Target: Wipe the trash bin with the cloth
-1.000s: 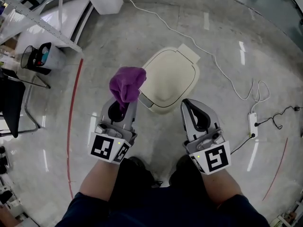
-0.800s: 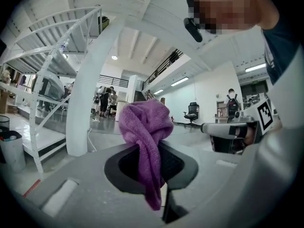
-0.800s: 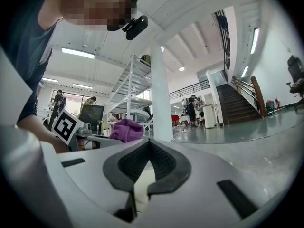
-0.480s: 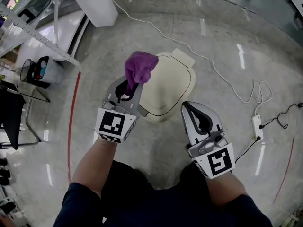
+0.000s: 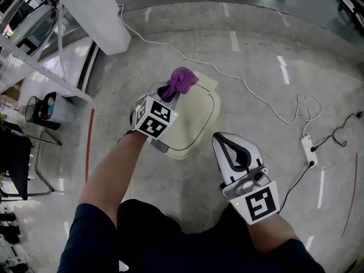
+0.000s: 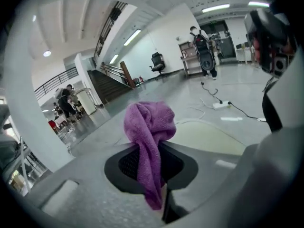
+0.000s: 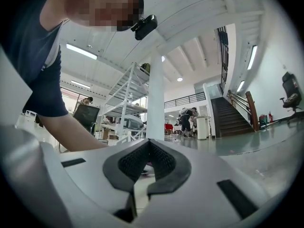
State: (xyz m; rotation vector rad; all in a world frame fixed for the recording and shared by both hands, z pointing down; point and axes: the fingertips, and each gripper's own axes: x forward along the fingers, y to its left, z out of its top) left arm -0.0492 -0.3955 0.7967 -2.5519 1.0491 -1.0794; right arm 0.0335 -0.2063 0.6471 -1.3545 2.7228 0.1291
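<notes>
A cream trash bin (image 5: 196, 121) with a closed lid stands on the floor in the head view. My left gripper (image 5: 173, 95) is shut on a purple cloth (image 5: 182, 82), which hangs over the lid's far left part. In the left gripper view the purple cloth (image 6: 151, 141) bunches out between the shut jaws, with the bin lid (image 6: 209, 136) just beyond. My right gripper (image 5: 227, 140) is held near the body, right of the bin and apart from it. Its jaws are shut with nothing in them, as the right gripper (image 7: 148, 146) view confirms.
A white cable (image 5: 256, 90) runs across the floor behind the bin to a power strip (image 5: 310, 149) at the right. A white pillar (image 5: 94, 13) and a shelf frame (image 5: 34, 61) stand at the left, with a black mesh basket (image 5: 40, 108) below. A red floor line (image 5: 89, 147) runs left of my arm.
My left gripper has carried the purple cloth forward and to the right, from in front of the bin to over its lid. The right gripper has stayed about where it was.
</notes>
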